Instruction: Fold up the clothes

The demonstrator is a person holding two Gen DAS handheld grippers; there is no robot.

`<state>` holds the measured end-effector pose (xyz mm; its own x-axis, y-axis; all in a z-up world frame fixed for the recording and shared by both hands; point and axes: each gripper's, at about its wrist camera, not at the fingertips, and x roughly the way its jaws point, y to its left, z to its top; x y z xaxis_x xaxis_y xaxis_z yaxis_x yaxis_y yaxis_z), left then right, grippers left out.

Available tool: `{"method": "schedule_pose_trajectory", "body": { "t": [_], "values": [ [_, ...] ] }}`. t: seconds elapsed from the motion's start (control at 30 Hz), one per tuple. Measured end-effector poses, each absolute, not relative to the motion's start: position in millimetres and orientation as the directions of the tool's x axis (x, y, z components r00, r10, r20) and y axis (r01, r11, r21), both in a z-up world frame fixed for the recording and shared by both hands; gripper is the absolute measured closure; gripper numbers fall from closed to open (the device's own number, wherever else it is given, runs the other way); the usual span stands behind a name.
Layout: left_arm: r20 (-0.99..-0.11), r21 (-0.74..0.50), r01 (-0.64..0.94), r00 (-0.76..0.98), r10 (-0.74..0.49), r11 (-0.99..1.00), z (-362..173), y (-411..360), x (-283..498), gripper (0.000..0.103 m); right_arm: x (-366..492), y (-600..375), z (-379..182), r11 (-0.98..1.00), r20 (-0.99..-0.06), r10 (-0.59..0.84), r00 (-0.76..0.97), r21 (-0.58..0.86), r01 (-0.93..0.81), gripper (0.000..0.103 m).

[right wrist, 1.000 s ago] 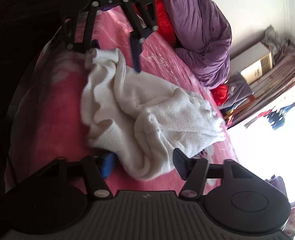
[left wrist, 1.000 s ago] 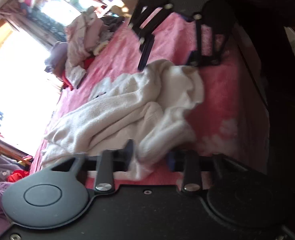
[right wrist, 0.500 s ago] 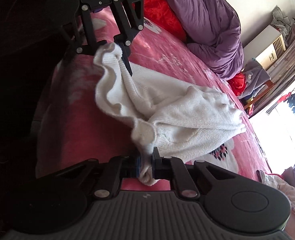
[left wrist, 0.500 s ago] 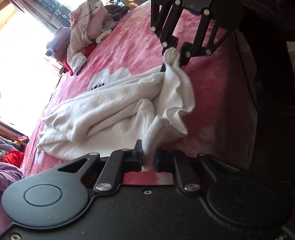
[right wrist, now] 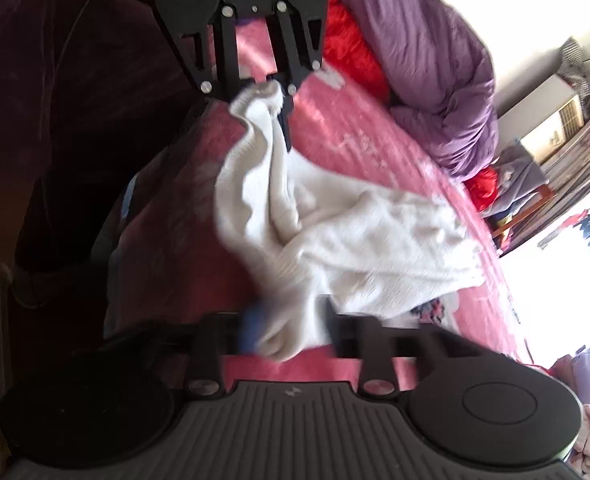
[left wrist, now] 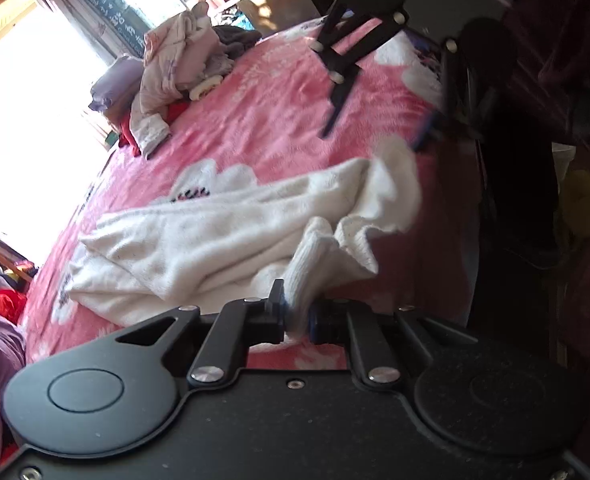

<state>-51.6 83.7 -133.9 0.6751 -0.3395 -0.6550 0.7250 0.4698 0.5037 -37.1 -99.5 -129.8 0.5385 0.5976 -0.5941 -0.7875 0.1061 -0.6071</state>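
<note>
The left gripper [left wrist: 297,314] stays clenched on the crumpled white knit garment [left wrist: 223,232]; the right gripper [right wrist: 285,330] has just released its corner, jaws apart, so re-gripping likely follows.

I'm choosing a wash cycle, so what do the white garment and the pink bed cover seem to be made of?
White garment: apparently a soft knit, possibly cotton or fleece; ribbed cuff and nubby, matte surface.
Pink bed cover: looks like plush fleece, with a short fuzzy pile, a slight sheen and a white printed pattern. Fibre content cannot be told.
</note>
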Motion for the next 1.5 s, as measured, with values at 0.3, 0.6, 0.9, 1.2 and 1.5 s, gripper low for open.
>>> {"method": "schedule_pose_trajectory", "body": {
  "t": [0.3, 0.6, 0.9, 1.2, 1.5],
  "values": [
    [-0.653, 0.47, 0.723, 0.671, -0.352, 0.506, -126.5, 88.0, -43.5, 0.094, -45.8, -85.1, -169.6, 0.126, -0.566, 0.585, 0.581, -0.645, -0.754, 0.025],
    [-0.681, 0.467, 0.741, 0.649, -0.338, 0.483, -134.9, 90.9, -48.6, 0.094, -22.6, -83.5, -161.6, 0.201, -0.585, 0.61, 0.535, -0.539, -0.818, 0.076],
    [-0.689, 0.34, 0.747, 0.611, -0.39, 0.571, -116.1, 110.6, -23.2, 0.094, 22.9, -86.5, -114.9, 0.226, -0.655, 0.62, 0.432, -0.378, -0.898, 0.09],
    [-0.672, 0.069, 0.663, 0.583, -0.456, 0.746, -47.3, 167.2, 102.5, 0.094, 146.8, -65.7, -42.6, 0.293, -0.66, 0.645, 0.385, -0.252, -0.922, 0.091],
    [-0.705, -0.234, 0.515, 0.494, -0.509, 0.825, -82.2, 210.8, 218.3, 0.094, 288.7, -38.9, -75.8, 0.456, -0.734, 0.627, 0.262, 0.073, -0.887, 0.091]
  ]
}}
